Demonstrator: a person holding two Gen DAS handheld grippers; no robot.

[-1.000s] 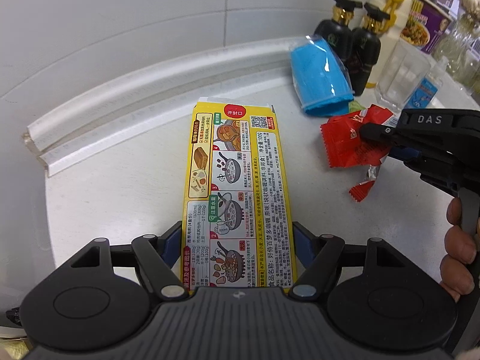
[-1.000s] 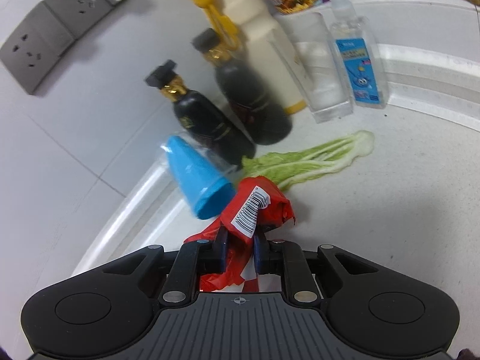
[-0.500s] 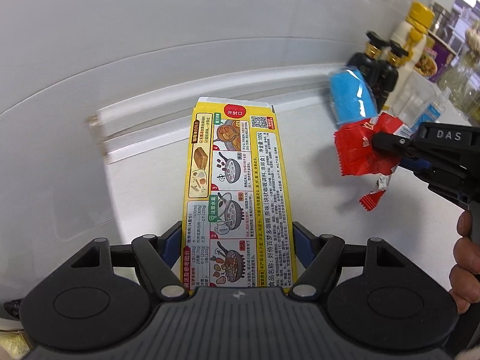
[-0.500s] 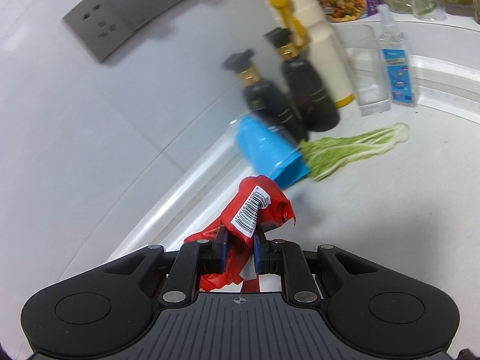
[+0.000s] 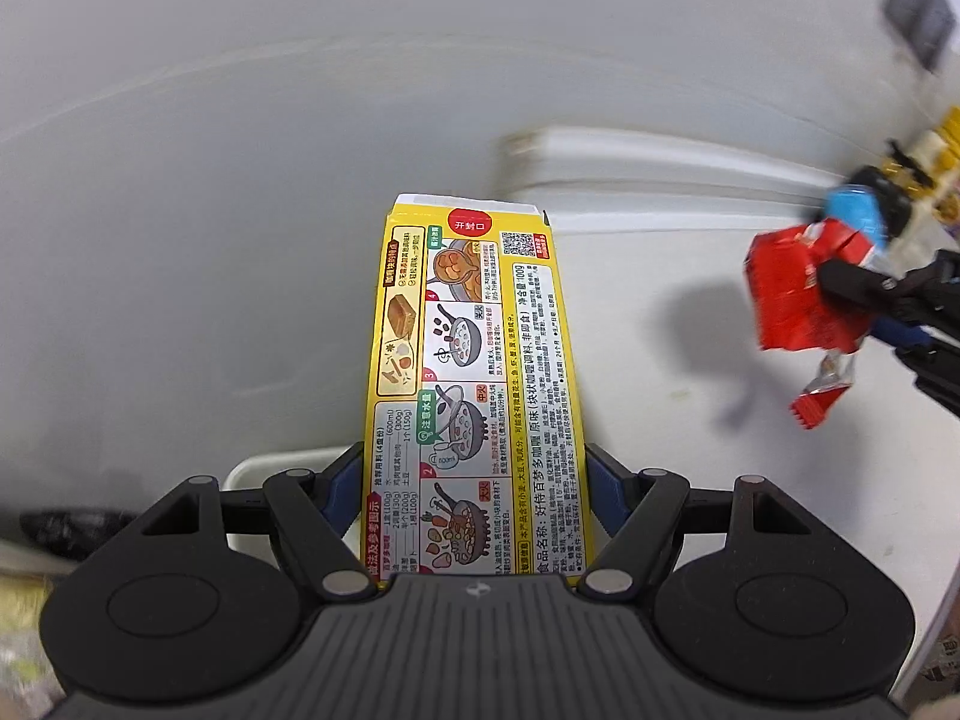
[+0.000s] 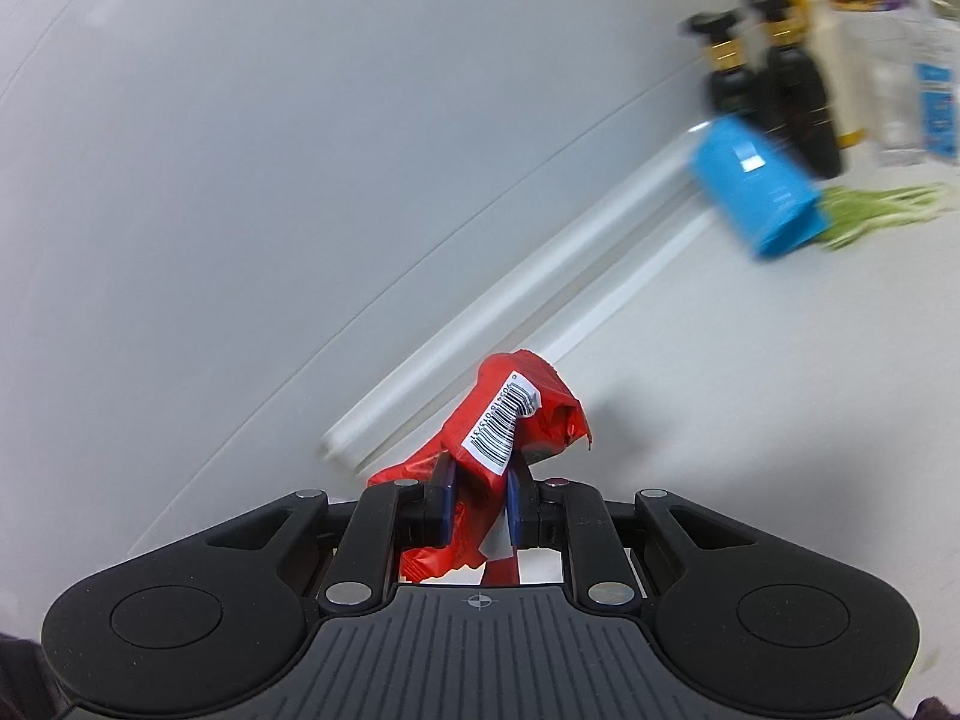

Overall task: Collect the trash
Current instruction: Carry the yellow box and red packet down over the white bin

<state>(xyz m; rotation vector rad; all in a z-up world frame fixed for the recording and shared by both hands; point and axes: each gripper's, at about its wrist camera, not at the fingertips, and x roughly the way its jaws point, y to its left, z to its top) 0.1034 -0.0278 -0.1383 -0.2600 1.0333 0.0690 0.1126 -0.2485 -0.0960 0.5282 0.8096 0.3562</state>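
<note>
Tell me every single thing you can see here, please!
box: 1, yellow, held in the left claw, out over the counter
wrapper: 1, red, crumpled, pinched in the right claw
cup: 1, blue, lying on its side by the bottles
bottles: 2, black with gold collars, at the wall
leaf: 1, green, flat on the counter beside the cup
counter: 1, white
left claw: 1, black, shut on the box
right claw: 1, black, shut on the wrapper

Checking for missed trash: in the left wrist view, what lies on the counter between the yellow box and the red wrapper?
Nothing: in that view the counter between yellow box and red wrapper is bare, shadow only.
</note>
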